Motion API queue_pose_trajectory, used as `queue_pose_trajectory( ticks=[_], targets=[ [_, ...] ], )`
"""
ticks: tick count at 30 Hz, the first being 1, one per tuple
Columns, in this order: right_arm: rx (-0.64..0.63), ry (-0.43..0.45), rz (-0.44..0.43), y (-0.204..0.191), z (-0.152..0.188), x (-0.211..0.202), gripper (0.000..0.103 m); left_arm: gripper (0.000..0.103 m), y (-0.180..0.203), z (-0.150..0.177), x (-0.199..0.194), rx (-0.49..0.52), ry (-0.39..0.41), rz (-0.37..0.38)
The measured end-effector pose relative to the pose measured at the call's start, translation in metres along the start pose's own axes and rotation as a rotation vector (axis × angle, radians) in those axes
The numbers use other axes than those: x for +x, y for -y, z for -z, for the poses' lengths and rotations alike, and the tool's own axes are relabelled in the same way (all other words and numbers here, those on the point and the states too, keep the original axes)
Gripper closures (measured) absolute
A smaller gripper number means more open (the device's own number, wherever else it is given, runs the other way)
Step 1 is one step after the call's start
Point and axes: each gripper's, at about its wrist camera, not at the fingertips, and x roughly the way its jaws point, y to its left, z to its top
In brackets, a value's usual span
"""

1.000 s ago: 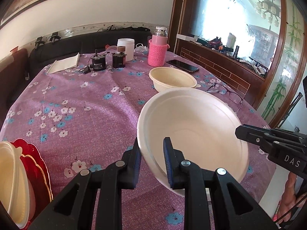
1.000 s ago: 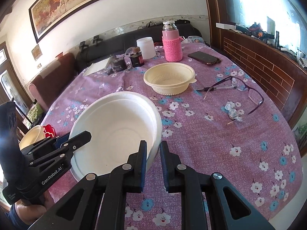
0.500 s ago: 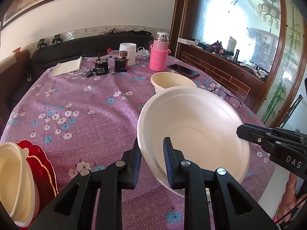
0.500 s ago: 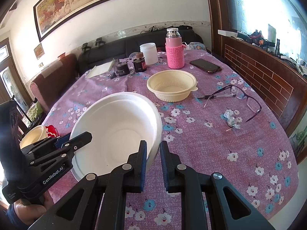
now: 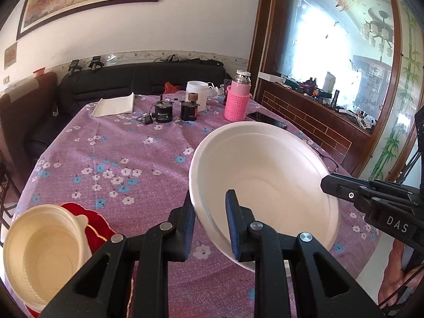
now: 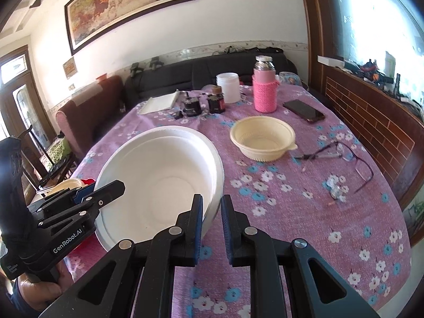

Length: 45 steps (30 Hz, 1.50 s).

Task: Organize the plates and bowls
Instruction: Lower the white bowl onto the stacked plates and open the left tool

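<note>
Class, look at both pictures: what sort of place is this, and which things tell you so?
Most likely a living or dining room in a home. A black sofa runs along the wall behind a table with a purple flowered tablecloth, and a large framed painting of horses hangs above.

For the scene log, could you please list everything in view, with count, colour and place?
White bowl: one, white, held above the table by both grippers.
Cream bowls: two; one mid-table, one on the red plates.
Red plates: count unclear, near left edge.
Flask: one, pink sleeve, far end.
Tub: one, white, far end.
Jars: two, dark, far end.
Phone: one, black, far right.
Glasses: one, right side.
Cloth: one, white, far left.
Tablecloth: purple, floral.
Left gripper: black, jaws on the bowl's left rim.
Right gripper: black, jaws on its right rim.
</note>
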Motion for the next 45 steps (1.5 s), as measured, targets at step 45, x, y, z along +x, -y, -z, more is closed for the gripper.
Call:
queue_pose_trajectory(
  ticks=[45],
  targets=[
    [-0.188,-0.317,-0.385,-0.203,-0.012,0.104,0.087,0.081,-0.197,0.052,-0.099,-0.334,-0.014,-0.315]
  ],
)
